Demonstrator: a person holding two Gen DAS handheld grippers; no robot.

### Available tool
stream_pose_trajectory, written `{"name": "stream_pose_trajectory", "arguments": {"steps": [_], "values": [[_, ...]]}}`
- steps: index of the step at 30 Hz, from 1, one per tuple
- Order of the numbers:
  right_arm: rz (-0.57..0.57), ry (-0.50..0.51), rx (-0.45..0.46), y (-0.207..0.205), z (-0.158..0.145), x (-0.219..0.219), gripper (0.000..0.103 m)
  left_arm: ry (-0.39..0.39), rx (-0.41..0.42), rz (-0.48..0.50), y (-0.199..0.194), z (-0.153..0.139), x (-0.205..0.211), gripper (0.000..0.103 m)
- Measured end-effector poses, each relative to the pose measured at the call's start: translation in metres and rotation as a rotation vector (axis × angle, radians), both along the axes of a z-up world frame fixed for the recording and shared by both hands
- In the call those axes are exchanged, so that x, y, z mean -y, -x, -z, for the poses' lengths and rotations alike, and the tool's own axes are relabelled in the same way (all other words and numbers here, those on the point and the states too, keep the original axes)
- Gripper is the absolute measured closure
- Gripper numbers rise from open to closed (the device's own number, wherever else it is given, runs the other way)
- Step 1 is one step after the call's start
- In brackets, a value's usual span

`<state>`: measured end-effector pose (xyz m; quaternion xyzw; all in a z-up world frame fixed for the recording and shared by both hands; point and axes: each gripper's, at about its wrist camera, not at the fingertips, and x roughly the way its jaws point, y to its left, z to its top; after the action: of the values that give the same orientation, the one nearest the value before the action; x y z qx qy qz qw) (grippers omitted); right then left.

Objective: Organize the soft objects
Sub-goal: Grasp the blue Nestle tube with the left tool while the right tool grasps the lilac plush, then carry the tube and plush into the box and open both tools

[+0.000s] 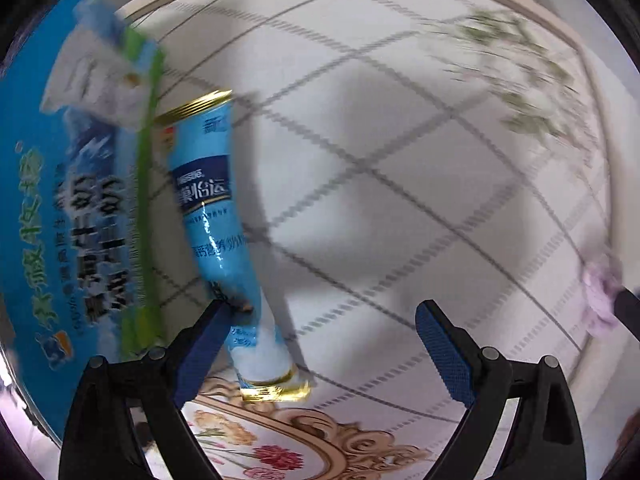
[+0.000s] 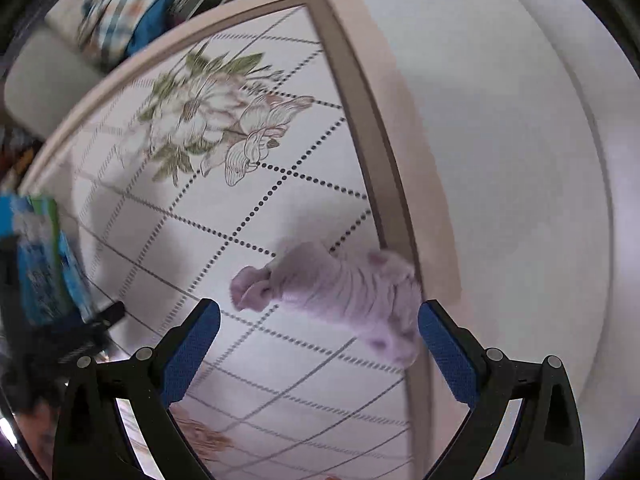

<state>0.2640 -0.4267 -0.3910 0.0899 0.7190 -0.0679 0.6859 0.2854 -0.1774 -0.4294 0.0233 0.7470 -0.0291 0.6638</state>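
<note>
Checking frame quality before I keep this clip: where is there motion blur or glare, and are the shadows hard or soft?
Left wrist view: the big blue bag and the flower print at upper right are smeared by motion; glare streaks the sachet, which throws a soft shadow on the cloth. Right wrist view: the lilac toy and left edge are blurred; the central flower print is sharper.

"Nestlé" on light-blue sachet (image 1: pixel 218 216); other print blurred.

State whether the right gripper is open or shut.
Open: the right gripper has fingers spread wide, with the purple plush toy lying free ahead.
</note>
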Motion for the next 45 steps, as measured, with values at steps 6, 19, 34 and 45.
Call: {"name": "stream_pose_trajectory", "arguments": {"steps": [6,19,34,45], "values": [[-0.277,0.091,-0.074,-0.009,0.024,-0.019,0.002,0.135,-0.006,0.011,0.005,-0.014,0.015,0.009],[-0.148,-0.015,-0.102,-0.015,0.031,-0.038,0.051,-0.038,-0.076,-0.083,-0.011,0.009,-0.031,0.009],[-0.07,0.023,-0.11,-0.012,0.031,-0.052,0.056,0.04,0.013,0.016,0.0,-0.002,0.001,0.086],[-0.016,-0.061,-0.001,-0.003,-0.035,-0.079,0.057,0.191,0.137,0.07,0.03,-0.081,-0.001,0.088]]}}
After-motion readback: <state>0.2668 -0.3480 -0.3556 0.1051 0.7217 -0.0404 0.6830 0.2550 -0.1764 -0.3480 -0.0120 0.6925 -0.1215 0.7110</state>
